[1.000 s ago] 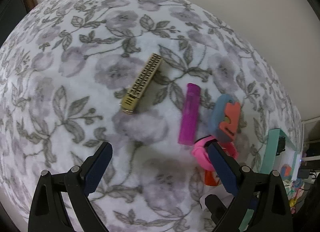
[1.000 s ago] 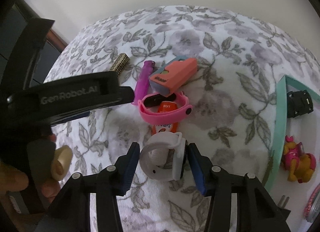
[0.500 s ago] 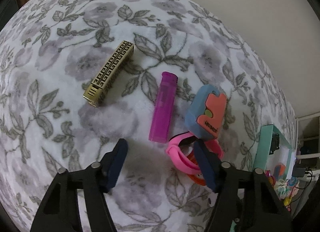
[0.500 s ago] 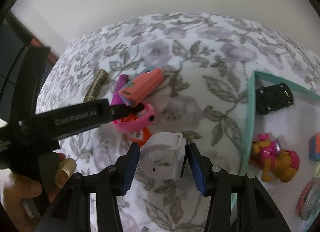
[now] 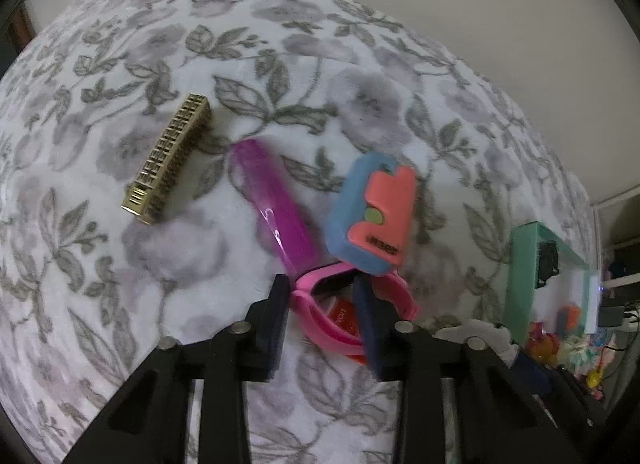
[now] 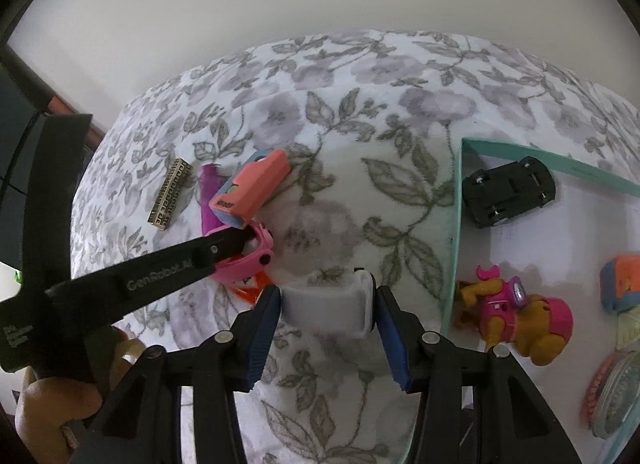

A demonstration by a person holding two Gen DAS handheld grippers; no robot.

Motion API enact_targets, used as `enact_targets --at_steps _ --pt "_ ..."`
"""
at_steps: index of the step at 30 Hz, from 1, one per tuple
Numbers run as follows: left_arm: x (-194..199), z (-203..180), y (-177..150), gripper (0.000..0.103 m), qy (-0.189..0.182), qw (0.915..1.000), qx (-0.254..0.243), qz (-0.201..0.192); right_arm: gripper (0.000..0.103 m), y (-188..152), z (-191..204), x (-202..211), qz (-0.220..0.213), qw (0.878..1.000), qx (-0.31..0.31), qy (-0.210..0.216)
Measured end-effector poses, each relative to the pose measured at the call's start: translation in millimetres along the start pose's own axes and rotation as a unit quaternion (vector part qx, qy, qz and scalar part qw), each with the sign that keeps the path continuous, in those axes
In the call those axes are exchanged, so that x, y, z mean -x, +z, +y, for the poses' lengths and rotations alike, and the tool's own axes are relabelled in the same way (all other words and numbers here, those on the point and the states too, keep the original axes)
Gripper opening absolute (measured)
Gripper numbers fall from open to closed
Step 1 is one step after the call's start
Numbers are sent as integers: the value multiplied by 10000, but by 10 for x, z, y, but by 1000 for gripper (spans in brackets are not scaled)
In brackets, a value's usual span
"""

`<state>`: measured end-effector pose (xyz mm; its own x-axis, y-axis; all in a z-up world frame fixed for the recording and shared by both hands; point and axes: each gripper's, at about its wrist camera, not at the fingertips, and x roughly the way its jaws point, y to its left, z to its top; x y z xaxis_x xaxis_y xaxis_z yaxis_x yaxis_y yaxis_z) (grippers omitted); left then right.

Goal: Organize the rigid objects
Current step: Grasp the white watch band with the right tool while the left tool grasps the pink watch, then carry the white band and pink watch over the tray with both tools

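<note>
The white watch sits clamped between the blue pads of the right gripper, held over the floral cloth just left of the green tray. In the tray lie a black toy car, a pink and yellow figure, an orange and blue block and a round item at the lower right edge that is too cropped to name.

The left gripper has its jaws set narrow around one side of the pink watch: one finger is outside the band and the other is inside the loop. Whether the pads already press the band cannot be told from either view. The right wrist view shows the same gripper's tip reaching into the pink watch from the left.

Under the pink watch shows an orange packet. Touching the band at its far side are a purple lighter and a blue and coral case, the case resting partly on the band. A gold patterned bar lies apart to the left of the lighter.
</note>
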<state>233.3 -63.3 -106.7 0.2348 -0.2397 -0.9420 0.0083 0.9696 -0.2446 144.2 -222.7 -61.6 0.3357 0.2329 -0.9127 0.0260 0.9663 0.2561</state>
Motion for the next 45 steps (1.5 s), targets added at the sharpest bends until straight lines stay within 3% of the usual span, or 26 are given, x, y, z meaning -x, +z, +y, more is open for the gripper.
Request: enact_targets --at_steps 18,25,36,45 --pt "238 91 20 22 -301 9992 119 -252 51 13 -2 42 -97 9999 -31 3" --pt "542 121 49 21 -551 9967 180 -571 51 58 3 249 -373 9993 -24 6" --pt "1163 -27 94 21 -1081 9855 90 -1303 51 131 57 805 -1068 9942 52 -138" --pt "1435 -420 -10 21 -1455 9745 -325 -1674 51 118 -225 1205 -1489 9865 -158 -669"
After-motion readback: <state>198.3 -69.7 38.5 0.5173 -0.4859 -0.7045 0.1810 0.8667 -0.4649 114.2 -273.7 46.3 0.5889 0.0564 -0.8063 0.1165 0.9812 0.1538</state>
